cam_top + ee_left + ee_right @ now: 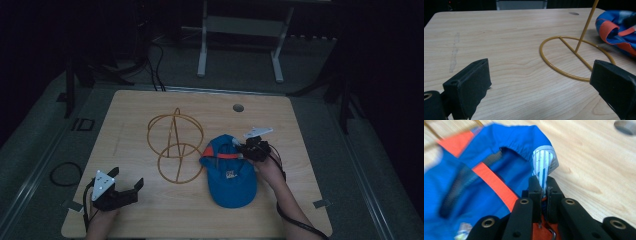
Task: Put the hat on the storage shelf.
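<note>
Blue fabric marks the cap [229, 175], which lies on the wooden worktop [135, 210] right of centre, brim toward you. Your right tongs [246, 146] are pressed together on the cap's rear edge at its striped label [544, 163]. Just left of the cap stands the yellow wire stand [175, 145]. Your left tongs [125, 181] rest spread and empty at the near left corner.

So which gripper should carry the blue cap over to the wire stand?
Right. The right gripper is already shut on the blue cap at its rim, beside the wire stand. The left gripper sits open near the table's front edge, away from the cap.
</note>
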A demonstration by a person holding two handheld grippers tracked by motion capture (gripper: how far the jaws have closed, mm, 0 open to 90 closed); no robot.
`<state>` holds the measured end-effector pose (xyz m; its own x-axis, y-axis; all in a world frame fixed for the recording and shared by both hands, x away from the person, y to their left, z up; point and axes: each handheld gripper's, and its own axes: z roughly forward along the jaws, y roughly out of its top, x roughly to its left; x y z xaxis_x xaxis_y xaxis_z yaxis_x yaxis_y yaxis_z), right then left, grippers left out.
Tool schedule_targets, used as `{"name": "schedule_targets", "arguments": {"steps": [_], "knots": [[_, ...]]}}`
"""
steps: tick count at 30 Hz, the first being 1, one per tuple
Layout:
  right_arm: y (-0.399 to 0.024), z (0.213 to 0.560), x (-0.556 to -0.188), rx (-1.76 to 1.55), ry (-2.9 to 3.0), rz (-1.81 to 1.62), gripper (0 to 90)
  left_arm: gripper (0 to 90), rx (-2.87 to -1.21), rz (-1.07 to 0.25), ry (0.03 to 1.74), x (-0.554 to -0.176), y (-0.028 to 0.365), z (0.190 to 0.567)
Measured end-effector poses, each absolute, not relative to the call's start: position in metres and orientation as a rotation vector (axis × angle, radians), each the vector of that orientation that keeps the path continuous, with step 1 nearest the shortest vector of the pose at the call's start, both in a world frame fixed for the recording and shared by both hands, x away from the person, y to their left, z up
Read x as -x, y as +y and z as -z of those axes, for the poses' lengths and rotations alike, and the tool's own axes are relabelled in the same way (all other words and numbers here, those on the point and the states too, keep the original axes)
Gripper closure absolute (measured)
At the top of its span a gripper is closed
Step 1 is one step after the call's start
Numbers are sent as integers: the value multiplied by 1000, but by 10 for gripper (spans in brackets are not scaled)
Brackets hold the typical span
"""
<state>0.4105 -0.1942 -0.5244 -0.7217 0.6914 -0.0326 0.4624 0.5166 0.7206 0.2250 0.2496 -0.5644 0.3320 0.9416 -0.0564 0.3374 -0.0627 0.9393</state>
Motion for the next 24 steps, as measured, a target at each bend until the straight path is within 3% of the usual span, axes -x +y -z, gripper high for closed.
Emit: {"name": "schedule_targets", "arguments": {"steps": [13, 24], "knots": [[-211, 450, -369, -887, 2292, -1241, 855, 42, -1643, -703, 1207, -223, 253, 549], [-223, 403, -352, -846, 2177, -1335, 855, 51, -1625, -710, 1106, -210, 243, 499]]}}
